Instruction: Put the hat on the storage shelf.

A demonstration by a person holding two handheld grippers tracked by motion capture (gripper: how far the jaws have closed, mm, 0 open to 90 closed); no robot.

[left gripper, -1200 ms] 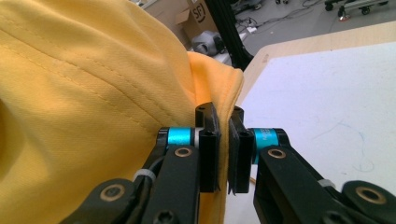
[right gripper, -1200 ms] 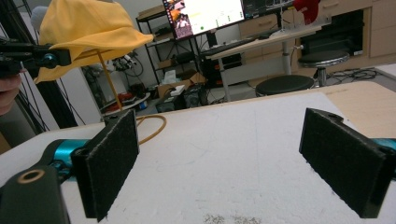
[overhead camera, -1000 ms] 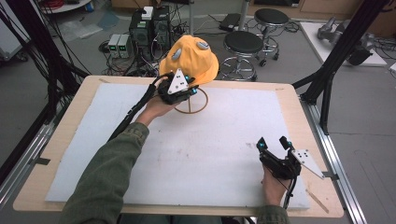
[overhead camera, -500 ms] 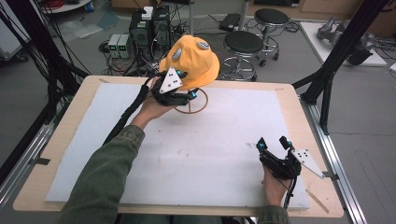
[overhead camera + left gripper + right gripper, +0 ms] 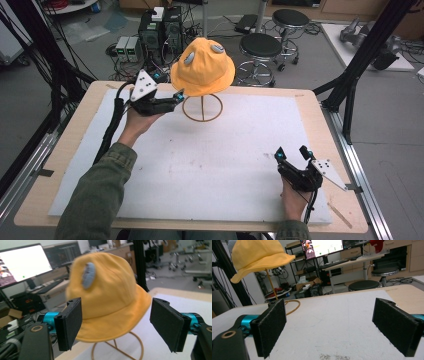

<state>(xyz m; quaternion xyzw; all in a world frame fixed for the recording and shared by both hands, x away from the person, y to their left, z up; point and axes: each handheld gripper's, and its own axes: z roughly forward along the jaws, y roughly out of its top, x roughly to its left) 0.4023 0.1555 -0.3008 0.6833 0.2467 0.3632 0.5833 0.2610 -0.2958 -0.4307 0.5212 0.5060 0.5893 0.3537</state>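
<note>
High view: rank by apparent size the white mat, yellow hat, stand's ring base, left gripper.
1. White mat, largest by far.
2. Yellow hat.
3. Left gripper and ring base look about alike; the gripper is held up nearer the camera, so no ranking.
</note>
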